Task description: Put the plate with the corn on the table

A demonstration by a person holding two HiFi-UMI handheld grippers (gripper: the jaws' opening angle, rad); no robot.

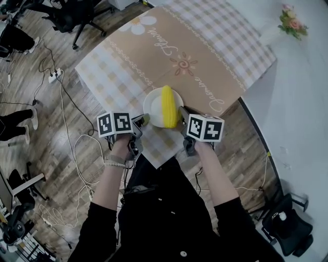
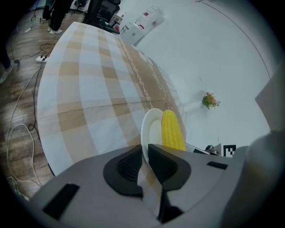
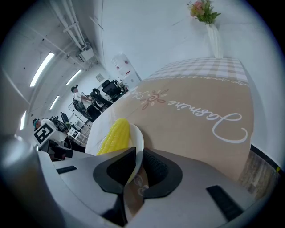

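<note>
A white plate [image 1: 152, 104] carries a yellow corn cob [image 1: 168, 106] over the near corner of the table [image 1: 205, 56], which has a beige checked cloth. Whether the plate rests on the cloth I cannot tell. My left gripper [image 1: 145, 119] is shut on the plate's left rim, and my right gripper [image 1: 182, 113] is shut on its right rim. In the left gripper view the rim of the plate [image 2: 151, 127] runs between the dark pads of the left gripper [image 2: 145, 156], with the corn [image 2: 172, 131] just beyond. In the right gripper view the right gripper [image 3: 139, 162] clamps the plate's edge [image 3: 138, 141] beside the corn [image 3: 113, 136].
A vase of flowers [image 1: 292, 23] stands past the table's far right corner, against the white wall. Cables [image 1: 77, 148] trail over the wooden floor at the left, near office chairs [image 1: 77, 15]. People sit at desks [image 3: 84, 100] far behind.
</note>
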